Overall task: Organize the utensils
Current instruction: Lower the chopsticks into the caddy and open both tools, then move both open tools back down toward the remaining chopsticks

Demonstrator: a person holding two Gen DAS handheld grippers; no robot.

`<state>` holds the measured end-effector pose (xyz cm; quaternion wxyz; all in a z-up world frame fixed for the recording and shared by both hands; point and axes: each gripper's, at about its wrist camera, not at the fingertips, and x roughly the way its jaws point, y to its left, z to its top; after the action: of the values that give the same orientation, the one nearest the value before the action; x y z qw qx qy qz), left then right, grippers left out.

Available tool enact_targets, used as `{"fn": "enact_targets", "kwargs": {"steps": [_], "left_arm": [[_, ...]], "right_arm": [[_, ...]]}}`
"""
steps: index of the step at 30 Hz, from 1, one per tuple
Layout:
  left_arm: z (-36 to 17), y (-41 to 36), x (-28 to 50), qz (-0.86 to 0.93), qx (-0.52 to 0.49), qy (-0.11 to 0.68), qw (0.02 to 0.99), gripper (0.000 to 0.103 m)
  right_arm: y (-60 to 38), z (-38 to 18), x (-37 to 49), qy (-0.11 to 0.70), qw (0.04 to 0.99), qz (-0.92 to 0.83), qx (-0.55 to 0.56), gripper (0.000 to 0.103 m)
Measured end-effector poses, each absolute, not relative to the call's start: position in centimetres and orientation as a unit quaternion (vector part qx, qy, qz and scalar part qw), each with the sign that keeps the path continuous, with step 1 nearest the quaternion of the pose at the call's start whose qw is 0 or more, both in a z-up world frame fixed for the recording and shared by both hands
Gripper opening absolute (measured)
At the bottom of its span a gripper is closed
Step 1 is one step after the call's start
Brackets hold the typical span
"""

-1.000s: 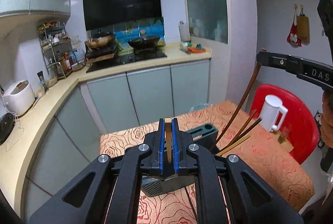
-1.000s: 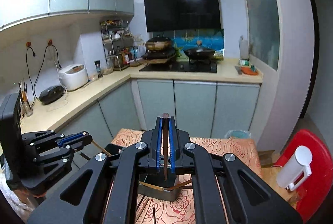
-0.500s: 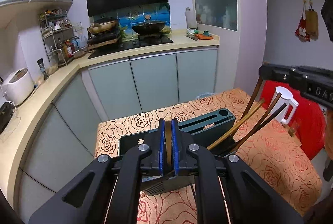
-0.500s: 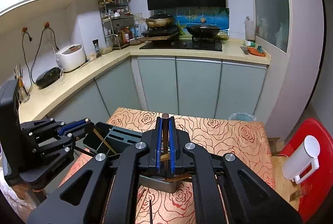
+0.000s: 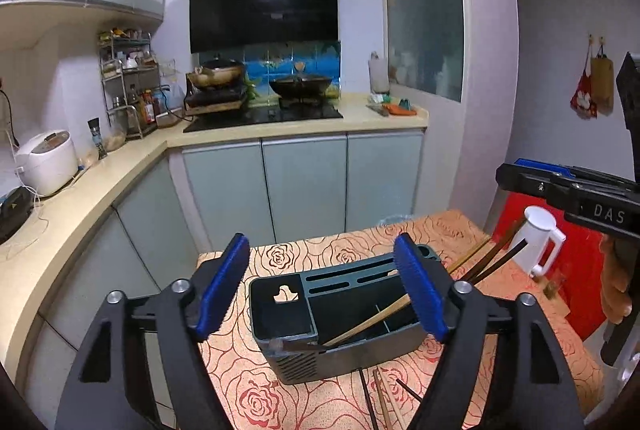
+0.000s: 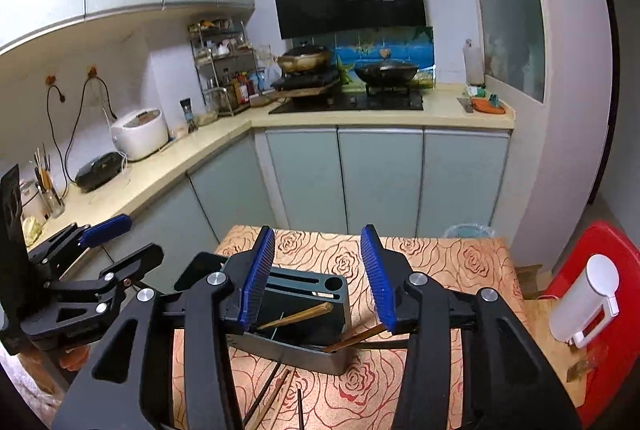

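A dark teal utensil holder (image 5: 344, 360) stands on the rose-patterned tablecloth (image 5: 280, 390). My left gripper (image 5: 322, 288) hangs over it, its jaws opening, with nothing pressed between the blue pads. A wooden chopstick (image 5: 368, 322) lies slanted inside the holder. My right gripper (image 6: 318, 280) is also opening above the holder (image 6: 316, 356), its pads empty. Two brown chopsticks (image 6: 296, 316) lean in the holder below it. Loose chopsticks (image 6: 272, 390) lie on the cloth in front. Each gripper shows in the other's view: the right gripper (image 5: 508, 174) and the left gripper (image 6: 140, 238).
A white jug (image 6: 584, 306) sits on a red chair (image 6: 616, 254) to the right of the table. More chopsticks (image 5: 492, 258) stick out past the holder's right end. Kitchen cabinets (image 5: 304, 186) and a counter with a rice cooker (image 5: 48, 162) stand behind.
Both grippers were shut on a chopstick each; both now stand open and the chopsticks lie in the holder. Both hands sank toward the holder.
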<state>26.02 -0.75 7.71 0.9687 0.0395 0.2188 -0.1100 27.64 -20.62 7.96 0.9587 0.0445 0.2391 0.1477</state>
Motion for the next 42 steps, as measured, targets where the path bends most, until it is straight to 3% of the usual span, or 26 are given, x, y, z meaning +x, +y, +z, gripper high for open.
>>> {"fn": "enact_targets", "kwargs": {"steps": [3, 9, 42], "left_arm": [[7.7, -0.5, 24.8, -0.107, 0.040, 0.207, 0.972, 0.081], [6.5, -0.8, 22.4, -0.105, 0.049, 0.201, 0.973, 0.083], [-2.2, 1.5, 14.4, -0.070, 0.025, 0.250, 0.965, 0.084]], "right_arm": [[-21.0, 8.4, 26.5, 0.227, 0.962, 0.146, 0.043, 0.044], [-21.6, 8.6, 23.7, 0.205, 0.966, 0.151, 0.040, 0.045], [-22.1, -2.3, 12.9, 0.207, 0.973, 0.099, -0.002, 0.048]]}}
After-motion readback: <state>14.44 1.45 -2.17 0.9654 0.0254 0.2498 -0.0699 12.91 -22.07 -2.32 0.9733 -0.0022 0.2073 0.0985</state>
